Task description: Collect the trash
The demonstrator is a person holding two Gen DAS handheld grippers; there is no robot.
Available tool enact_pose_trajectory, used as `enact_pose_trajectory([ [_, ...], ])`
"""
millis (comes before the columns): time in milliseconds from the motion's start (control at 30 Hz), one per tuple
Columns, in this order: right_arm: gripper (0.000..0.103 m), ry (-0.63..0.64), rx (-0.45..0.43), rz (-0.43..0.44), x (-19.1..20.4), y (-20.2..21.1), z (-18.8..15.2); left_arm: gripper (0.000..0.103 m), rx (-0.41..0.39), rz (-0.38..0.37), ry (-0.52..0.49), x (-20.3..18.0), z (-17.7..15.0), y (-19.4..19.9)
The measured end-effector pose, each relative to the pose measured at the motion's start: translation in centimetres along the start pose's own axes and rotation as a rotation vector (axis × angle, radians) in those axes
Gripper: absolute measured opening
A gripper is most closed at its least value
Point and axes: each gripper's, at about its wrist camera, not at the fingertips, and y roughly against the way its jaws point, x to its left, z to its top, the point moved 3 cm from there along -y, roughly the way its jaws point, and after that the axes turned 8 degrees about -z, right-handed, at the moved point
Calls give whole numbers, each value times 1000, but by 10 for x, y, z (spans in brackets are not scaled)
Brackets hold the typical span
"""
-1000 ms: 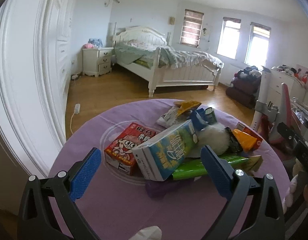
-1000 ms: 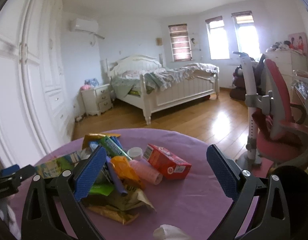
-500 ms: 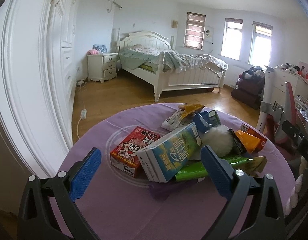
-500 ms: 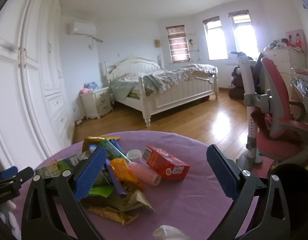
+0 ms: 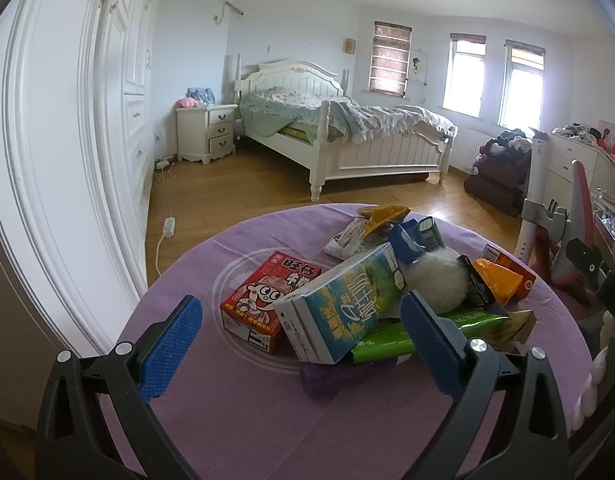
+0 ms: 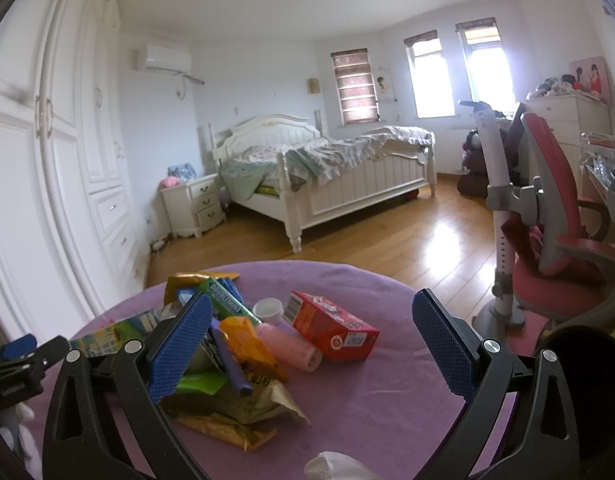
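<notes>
Both views raised since before, milk carton (image 5: pixel 343 304) atop trash.

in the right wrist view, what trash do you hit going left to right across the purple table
green-and-blue milk carton → dark blue pen → orange foil snack wrapper → pink plastic cylinder → red cardboard box

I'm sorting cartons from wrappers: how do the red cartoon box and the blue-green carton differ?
The red cartoon box lies flat on the purple tablecloth; the blue-green carton leans tilted across the pile. The red cartoon box is squat, the blue-green carton longer. Both are cardboard cartons, touching, neither gripped.
</notes>
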Motion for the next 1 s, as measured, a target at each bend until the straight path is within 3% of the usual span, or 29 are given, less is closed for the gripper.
enact_pose_trajectory([
  [1000,99,-6,2,2,3,3,0,98,9,0,3,1,0,-1],
])
